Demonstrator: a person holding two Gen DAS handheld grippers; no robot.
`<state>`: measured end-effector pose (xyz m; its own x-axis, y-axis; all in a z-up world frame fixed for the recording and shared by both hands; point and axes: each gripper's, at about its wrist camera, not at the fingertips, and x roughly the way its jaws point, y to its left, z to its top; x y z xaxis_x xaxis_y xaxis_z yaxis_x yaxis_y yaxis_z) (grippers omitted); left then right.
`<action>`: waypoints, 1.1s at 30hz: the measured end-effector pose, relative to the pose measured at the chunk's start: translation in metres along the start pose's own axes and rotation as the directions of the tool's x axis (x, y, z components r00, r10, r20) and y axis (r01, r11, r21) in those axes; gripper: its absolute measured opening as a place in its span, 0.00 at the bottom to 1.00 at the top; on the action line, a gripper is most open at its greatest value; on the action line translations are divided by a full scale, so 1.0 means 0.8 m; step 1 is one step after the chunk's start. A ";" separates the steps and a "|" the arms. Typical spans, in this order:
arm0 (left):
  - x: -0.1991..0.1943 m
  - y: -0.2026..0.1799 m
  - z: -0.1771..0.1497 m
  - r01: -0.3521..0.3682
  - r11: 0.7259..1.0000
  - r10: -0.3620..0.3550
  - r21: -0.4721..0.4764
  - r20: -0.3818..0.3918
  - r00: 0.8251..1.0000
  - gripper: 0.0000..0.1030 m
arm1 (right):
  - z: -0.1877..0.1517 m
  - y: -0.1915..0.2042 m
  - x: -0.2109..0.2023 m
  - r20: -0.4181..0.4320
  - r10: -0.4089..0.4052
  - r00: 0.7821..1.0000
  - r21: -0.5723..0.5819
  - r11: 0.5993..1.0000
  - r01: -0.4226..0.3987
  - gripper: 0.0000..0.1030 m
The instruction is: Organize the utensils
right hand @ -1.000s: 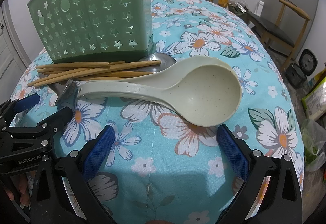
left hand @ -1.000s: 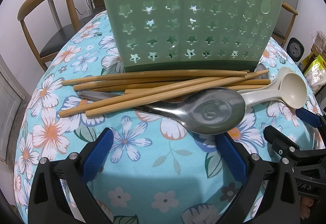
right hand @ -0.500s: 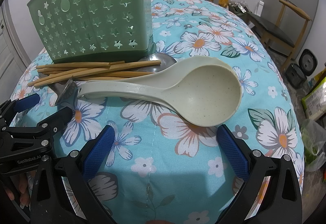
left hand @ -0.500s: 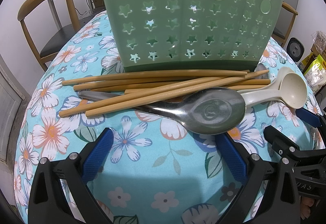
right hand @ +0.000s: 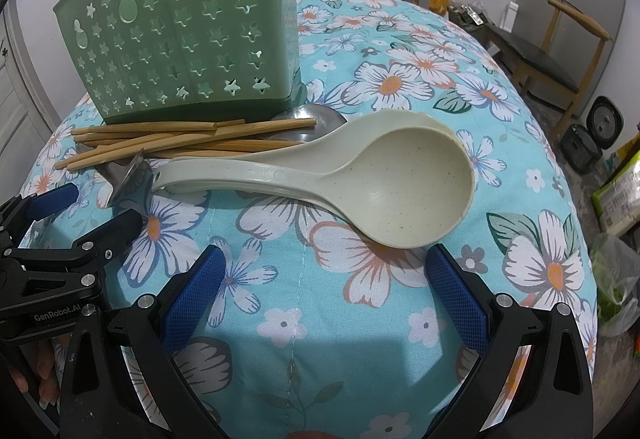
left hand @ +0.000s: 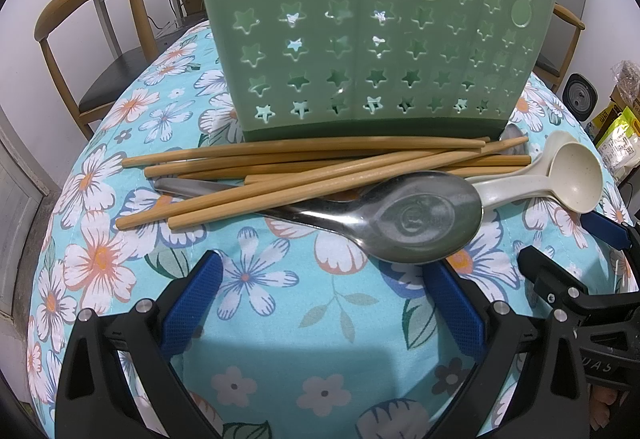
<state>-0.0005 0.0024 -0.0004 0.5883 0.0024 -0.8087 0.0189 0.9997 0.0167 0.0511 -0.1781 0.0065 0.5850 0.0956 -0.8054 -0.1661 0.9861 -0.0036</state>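
Both grippers hang low over the near edge of the floral tabletop (left hand: 320,339), jaws wide apart and holding nothing. The utensils lie heaped just in front of the green star-punched caddy (left hand: 372,35): wooden chopsticks (left hand: 304,175) crossing a steel spoon (left hand: 404,219), cream plastic ladles (right hand: 360,179) to the right. The right gripper (right hand: 324,279) sits nearest the ladles; best to close on the upper ladle's handle, not its bowl. The left gripper (left hand: 320,291) should probably leave the pinned steel spoon until the chopsticks are cleared.
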 end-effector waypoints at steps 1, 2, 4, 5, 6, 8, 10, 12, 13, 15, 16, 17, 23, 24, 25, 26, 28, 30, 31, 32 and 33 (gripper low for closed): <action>0.000 0.000 0.000 0.000 1.000 0.000 0.000 0.000 1.000 0.95 | 0.000 0.000 -0.001 0.000 0.000 1.000 0.000 1.000 0.000 0.94; 0.000 0.000 0.000 0.000 1.000 0.000 0.000 0.000 1.000 0.95 | 0.000 0.000 0.000 0.000 0.000 1.000 0.000 1.000 0.000 0.94; 0.000 0.000 0.000 0.000 1.000 0.000 0.000 0.000 1.000 0.95 | 0.000 0.000 -0.001 0.000 0.000 1.000 0.000 1.000 0.000 0.94; 0.000 0.000 0.000 -0.001 1.000 0.001 0.000 0.000 1.000 0.95 | 0.000 0.000 0.000 0.000 0.000 1.000 0.000 1.000 0.000 0.94; 0.000 0.000 0.000 -0.002 1.000 0.002 0.000 0.000 1.000 0.95 | 0.000 0.000 0.000 0.000 0.000 1.000 0.000 1.000 0.000 0.94; -0.001 0.000 0.000 -0.004 1.000 0.004 0.000 -0.001 1.000 0.95 | 0.000 0.000 0.000 0.000 0.000 1.000 0.000 1.000 0.000 0.94; -0.001 -0.001 -0.001 -0.005 1.000 0.005 0.001 -0.002 1.000 0.95 | 0.000 0.001 0.000 0.000 0.000 1.000 -0.001 1.000 0.000 0.94; -0.001 -0.001 -0.001 -0.005 1.000 0.005 0.001 -0.001 1.000 0.95 | 0.000 0.000 0.000 0.000 0.000 1.000 0.000 1.000 0.000 0.94; -0.001 -0.001 -0.001 -0.005 1.000 0.005 0.001 -0.001 1.000 0.95 | 0.000 0.000 0.000 0.000 0.000 1.000 0.000 1.000 0.000 0.94; -0.001 -0.001 -0.001 -0.006 1.000 0.006 0.001 -0.001 1.000 0.95 | 0.000 0.000 0.000 0.000 -0.001 1.000 0.000 1.000 0.001 0.94; -0.001 -0.001 -0.001 -0.006 1.000 0.006 0.001 -0.001 1.000 0.95 | 0.000 0.000 0.000 0.000 -0.001 1.000 0.000 1.000 0.001 0.94; -0.001 -0.001 -0.001 -0.006 1.000 0.006 0.001 -0.001 1.000 0.95 | 0.000 0.000 0.000 0.000 -0.001 1.000 0.000 1.000 0.001 0.94; -0.001 -0.001 -0.001 -0.006 1.000 0.006 0.001 -0.001 1.000 0.95 | 0.000 0.001 0.000 0.000 -0.001 1.000 0.000 1.000 0.001 0.94; -0.001 -0.001 -0.001 -0.006 1.000 0.006 0.001 -0.001 1.000 0.95 | 0.000 0.000 0.000 0.000 -0.001 1.000 0.000 1.000 0.001 0.94; -0.001 -0.001 -0.001 -0.006 1.000 0.006 0.001 -0.001 1.000 0.95 | 0.000 0.000 0.000 0.000 -0.001 1.000 0.000 1.000 0.001 0.94; -0.001 -0.001 -0.001 -0.006 1.000 0.006 0.001 -0.001 1.000 0.95 | 0.000 0.000 0.000 0.000 -0.001 1.000 0.000 1.000 0.001 0.94; -0.001 -0.002 -0.001 -0.006 1.000 0.006 0.001 -0.001 1.000 0.95 | 0.000 0.000 0.000 0.000 -0.001 1.000 0.000 1.000 0.001 0.94; -0.001 -0.002 -0.001 -0.006 1.000 0.006 0.001 -0.002 1.000 0.95 | 0.000 0.000 0.000 -0.001 -0.001 1.000 0.000 1.000 0.001 0.94; -0.001 -0.002 -0.001 -0.006 1.000 0.006 0.001 -0.002 1.000 0.95 | 0.000 0.001 -0.001 -0.001 -0.001 1.000 -0.001 1.000 0.001 0.94; -0.002 -0.002 -0.001 -0.007 1.000 0.007 0.002 -0.003 1.000 0.95 | 0.000 0.001 0.000 0.000 -0.001 1.000 -0.001 1.000 0.001 0.94; -0.002 -0.002 -0.001 -0.014 1.000 0.014 0.004 -0.006 1.000 0.95 | 0.000 0.001 0.000 0.000 -0.001 1.000 -0.002 1.000 0.001 0.94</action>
<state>-0.0021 0.0009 0.0003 0.5840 0.0164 -0.8116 0.0137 0.9995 0.0301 0.0508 -0.1775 0.0067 0.5848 0.0948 -0.8056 -0.1672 0.9859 -0.0053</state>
